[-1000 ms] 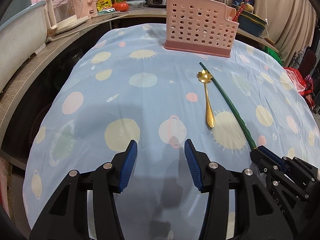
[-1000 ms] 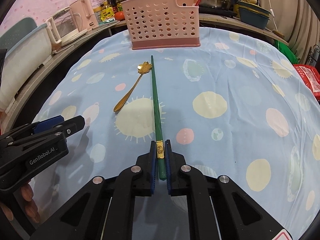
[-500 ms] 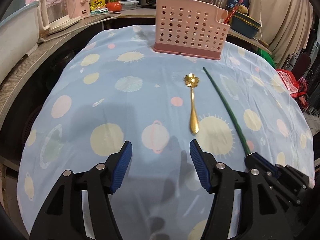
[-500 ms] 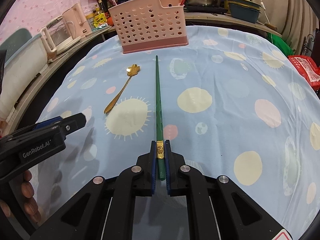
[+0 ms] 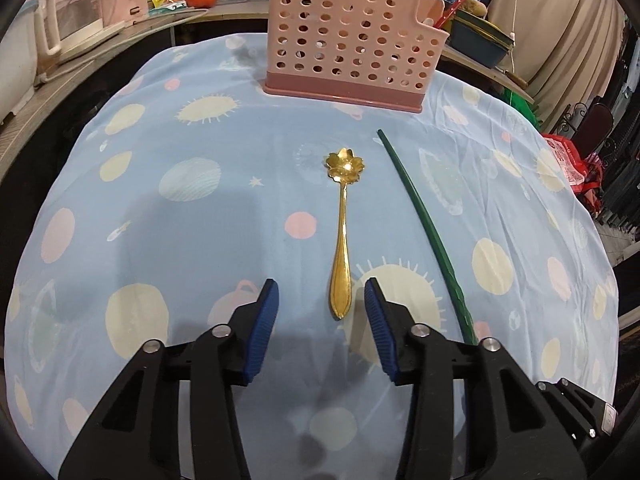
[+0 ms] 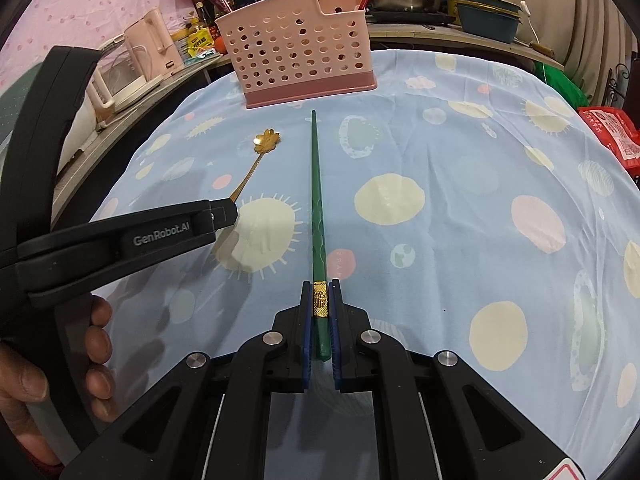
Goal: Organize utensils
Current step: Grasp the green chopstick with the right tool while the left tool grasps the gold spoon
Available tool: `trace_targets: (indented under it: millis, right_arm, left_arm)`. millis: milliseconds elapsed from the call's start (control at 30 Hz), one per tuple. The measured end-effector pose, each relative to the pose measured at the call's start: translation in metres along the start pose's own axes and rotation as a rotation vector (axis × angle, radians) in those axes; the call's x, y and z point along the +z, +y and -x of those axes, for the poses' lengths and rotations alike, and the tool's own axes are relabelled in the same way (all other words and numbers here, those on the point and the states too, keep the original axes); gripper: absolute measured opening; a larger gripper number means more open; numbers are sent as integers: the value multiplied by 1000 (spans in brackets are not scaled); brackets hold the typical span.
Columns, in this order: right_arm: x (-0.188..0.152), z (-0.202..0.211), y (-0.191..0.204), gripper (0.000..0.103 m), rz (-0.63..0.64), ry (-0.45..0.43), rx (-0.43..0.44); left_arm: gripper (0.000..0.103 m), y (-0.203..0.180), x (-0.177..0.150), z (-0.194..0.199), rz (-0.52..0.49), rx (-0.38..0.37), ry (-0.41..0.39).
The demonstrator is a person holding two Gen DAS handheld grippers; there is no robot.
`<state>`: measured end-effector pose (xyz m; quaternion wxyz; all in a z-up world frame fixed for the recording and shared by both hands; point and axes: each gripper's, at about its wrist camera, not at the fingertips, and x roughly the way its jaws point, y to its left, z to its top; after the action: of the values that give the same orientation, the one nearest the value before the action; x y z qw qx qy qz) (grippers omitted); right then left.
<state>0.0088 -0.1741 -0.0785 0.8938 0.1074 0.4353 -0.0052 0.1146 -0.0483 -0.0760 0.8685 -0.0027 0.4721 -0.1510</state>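
Spoon point(image 5: 342, 236) lies on the cloth-covered worktop point(image 5: 192, 240), long axis running near to far, flower bowl toward the far pink basket point(image 5: 348, 36). Its handle tip sits between the pads of the left hand-held gripper point(image 5: 320, 320), whose jaws are closing without yet touching it. The right hand-held gripper point(image 6: 320, 320) is clamped on the near end of the green chopstick point(image 6: 316, 200), which lies parallel just right of the spoon. Open cloth separates both utensils from the basket; the worktop edges are well apart from them.
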Motion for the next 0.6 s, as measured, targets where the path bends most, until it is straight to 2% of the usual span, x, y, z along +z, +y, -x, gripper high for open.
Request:
trace_targets:
  millis: [133,200,600]
  right_arm:
    - [0,0,0,8,0,0,0]
    - [0,0,0,8,0,0,-1]
    - [2,2,-2,7,-14,-5,7]
  left_arm:
    - [24,0,1,-2,-9,-3,-2]
    - [12,0,1,-2,-14,-2,-2]
    - [10,4,-9,16,-14,-20,-9]
